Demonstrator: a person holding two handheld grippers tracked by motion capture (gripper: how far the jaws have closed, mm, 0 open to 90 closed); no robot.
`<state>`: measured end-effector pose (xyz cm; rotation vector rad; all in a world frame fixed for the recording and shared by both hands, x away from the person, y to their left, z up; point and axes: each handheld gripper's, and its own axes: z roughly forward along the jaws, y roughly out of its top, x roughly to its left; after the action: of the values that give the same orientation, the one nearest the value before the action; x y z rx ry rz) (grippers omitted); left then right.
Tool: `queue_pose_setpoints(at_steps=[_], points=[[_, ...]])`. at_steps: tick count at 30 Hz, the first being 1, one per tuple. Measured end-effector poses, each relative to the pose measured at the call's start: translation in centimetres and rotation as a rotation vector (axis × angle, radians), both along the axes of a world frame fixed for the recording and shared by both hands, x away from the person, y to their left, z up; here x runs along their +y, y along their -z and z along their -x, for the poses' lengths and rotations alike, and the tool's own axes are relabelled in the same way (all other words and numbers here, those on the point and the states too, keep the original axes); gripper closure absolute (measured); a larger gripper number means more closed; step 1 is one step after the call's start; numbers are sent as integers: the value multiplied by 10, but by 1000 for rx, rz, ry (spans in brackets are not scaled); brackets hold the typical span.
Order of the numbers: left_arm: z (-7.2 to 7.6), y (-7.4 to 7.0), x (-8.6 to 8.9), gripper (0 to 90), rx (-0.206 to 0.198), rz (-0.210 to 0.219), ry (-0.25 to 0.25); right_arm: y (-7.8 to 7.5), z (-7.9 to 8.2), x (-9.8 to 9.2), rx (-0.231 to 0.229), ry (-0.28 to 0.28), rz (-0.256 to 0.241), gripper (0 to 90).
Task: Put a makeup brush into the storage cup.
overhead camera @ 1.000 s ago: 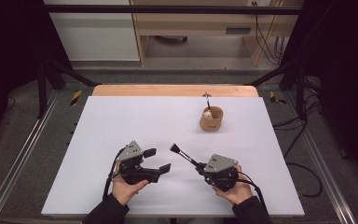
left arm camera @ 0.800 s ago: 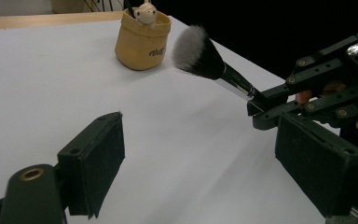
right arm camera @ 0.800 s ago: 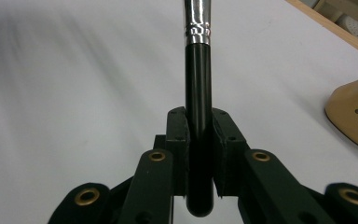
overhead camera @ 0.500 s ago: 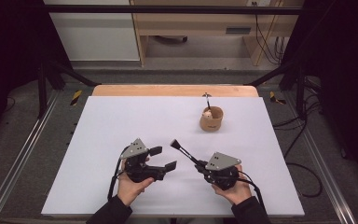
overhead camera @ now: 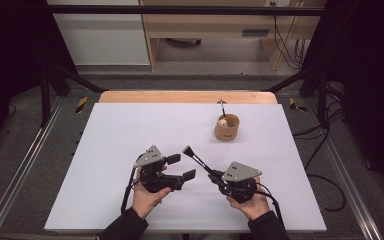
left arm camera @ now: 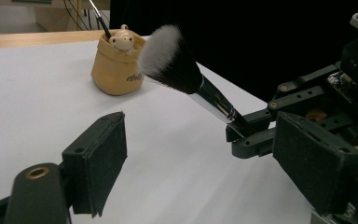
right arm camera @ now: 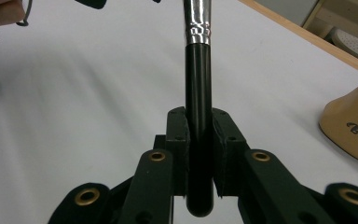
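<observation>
Clamping brush (right arm camera: pixel 198 116), bristles cut off.

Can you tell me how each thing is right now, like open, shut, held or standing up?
Left gripper: open, holding nothing.
Right gripper: shut on the makeup brush.
Makeup brush: held by its handle, bristles up off the table.
Tan holder: upright, a thin brush standing in it.

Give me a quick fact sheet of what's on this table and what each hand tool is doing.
Surface: white table
Right gripper: shut on the makeup brush handle, bristles pointing away
Left gripper: open, holding nothing, beside the brush
Holder: tan cup with a small animal figure, far right, a thin brush standing in it
</observation>
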<state>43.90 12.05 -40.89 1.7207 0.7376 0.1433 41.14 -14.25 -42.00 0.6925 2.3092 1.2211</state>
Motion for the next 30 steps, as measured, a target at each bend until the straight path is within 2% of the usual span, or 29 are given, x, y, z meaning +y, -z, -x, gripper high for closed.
queue_pose_setpoints(at_steps=[8,30], points=[[-4,0,-6,184,9,33,0,-1,0,0,3,0,-18,793],[-8,3,-17,249,12,67,11,0,0,1,14,-8,-58,793]])
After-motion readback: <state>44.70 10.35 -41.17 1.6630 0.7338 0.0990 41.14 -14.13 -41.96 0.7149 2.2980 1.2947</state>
